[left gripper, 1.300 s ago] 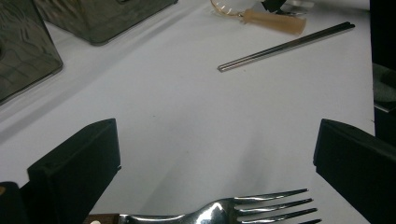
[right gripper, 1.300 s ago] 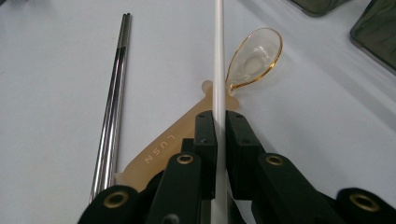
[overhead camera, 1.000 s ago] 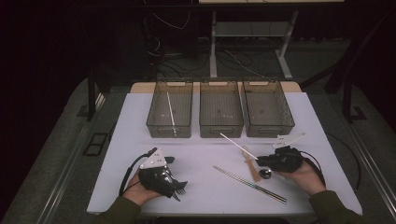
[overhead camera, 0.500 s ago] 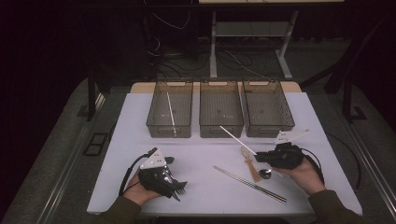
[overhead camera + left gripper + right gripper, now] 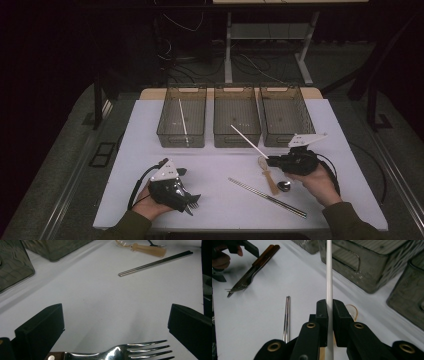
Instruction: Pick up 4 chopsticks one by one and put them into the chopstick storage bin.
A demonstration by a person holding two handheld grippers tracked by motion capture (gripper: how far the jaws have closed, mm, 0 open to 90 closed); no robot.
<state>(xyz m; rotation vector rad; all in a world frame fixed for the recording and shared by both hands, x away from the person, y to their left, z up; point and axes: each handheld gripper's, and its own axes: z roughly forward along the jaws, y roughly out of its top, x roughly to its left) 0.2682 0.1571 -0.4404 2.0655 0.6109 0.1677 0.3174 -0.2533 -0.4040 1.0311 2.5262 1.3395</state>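
While the left gripper [image 5: 187,200] is rested wide open over the fork [image 5: 120,353] | the white chopstick [image 5: 246,136] is clamped in the right gripper [image 5: 272,161], now lifted from a second ago, tip raised over the middle basket [image 5: 236,137] | drop there judged next.

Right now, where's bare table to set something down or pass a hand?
Free: the left strip beside the left basket, and the middle between the left gripper and the metal chopsticks. Crowded: around the right gripper, shut on the white chopstick, with the wooden spoon close by.
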